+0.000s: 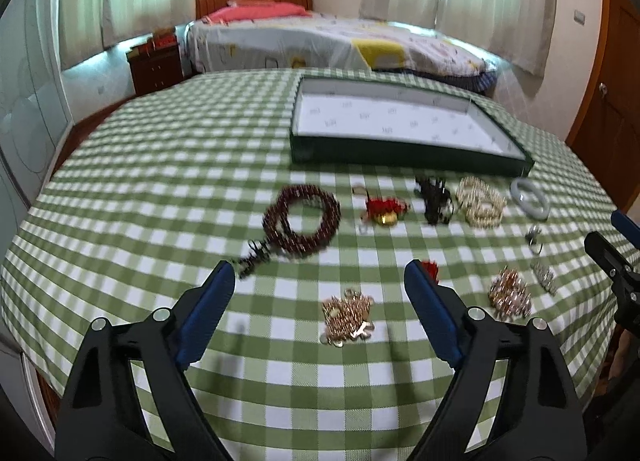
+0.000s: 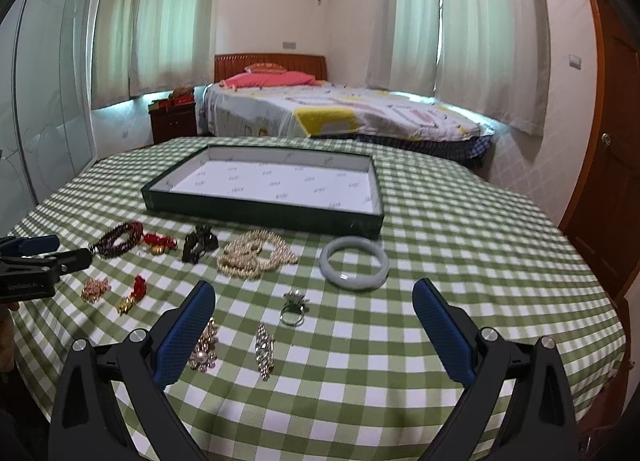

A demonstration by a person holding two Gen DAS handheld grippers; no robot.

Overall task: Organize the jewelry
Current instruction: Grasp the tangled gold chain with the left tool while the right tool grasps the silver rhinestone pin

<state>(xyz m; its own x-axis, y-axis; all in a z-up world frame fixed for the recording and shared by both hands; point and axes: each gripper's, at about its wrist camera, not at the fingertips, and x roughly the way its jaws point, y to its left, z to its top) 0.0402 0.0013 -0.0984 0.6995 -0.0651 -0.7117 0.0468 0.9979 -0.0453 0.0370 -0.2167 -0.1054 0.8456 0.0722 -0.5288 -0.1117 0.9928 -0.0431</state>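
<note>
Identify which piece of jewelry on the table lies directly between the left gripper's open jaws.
The gold cluster brooch, alone on the checked cloth between the blue pads. The dark red bead bracelet and the other pieces lie farther toward the tray.

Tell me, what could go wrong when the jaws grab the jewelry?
The gold brooch lies flat on the cloth, so the left gripper might pinch cloth too. The pearls are a loose heap and may dangle or snag. The bangle is smooth and could slip.

One green tray, one jade bangle, one ring, one dark-red bead strand, one pearl strand, one black hair claw, two grippers
</note>
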